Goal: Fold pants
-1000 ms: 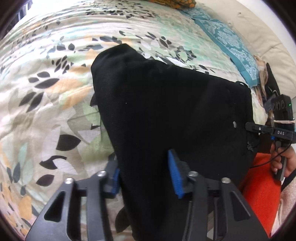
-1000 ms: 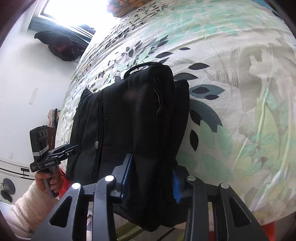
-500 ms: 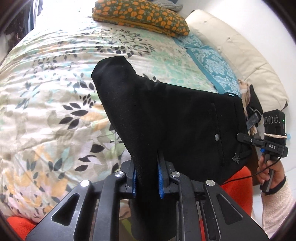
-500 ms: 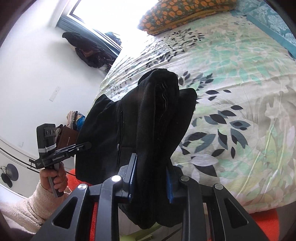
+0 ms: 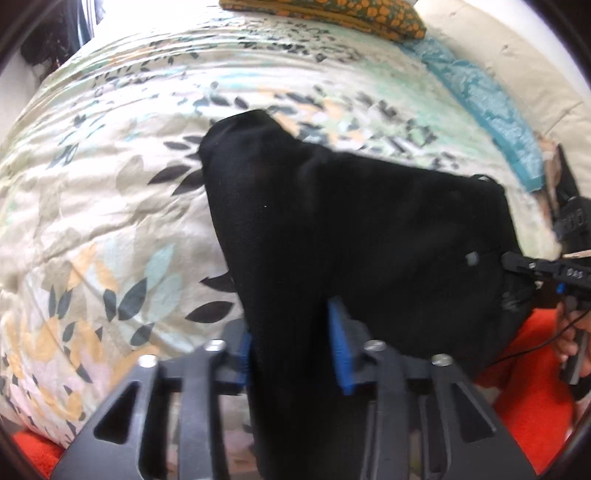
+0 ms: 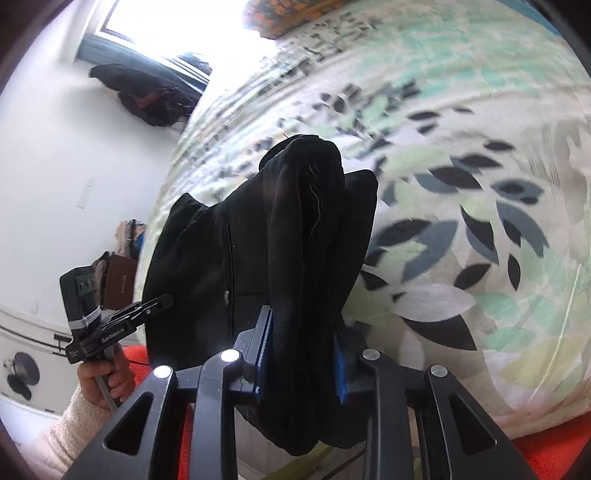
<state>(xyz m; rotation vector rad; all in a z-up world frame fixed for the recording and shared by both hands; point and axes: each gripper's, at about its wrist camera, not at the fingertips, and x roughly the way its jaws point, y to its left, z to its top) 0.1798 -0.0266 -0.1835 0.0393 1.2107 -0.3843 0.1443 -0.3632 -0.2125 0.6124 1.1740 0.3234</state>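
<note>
Black pants (image 5: 351,229), folded into a thick bundle, lie over the near edge of a bed with a leaf-print cover (image 5: 110,206). My left gripper (image 5: 291,347) has its blue pads parted around one end of the bundle, and the cloth runs loosely between them. My right gripper (image 6: 301,362) straddles the other end of the pants (image 6: 288,240), its pads also parted with cloth between them. Each gripper shows in the other's view, the right one (image 5: 535,266) at the right and the left one (image 6: 122,321) at the left.
An orange-patterned pillow (image 5: 332,14) and a teal patterned cloth (image 5: 491,103) lie at the far side of the bed. A cream headboard (image 5: 517,44) is at the right. An orange rug (image 5: 528,398) covers the floor below. A white wall and a window (image 6: 155,26) stand at the left.
Both grippers were shut tight on the pants half a second ago and have since opened their pads. The bundle has come down lower towards the bed cover.
</note>
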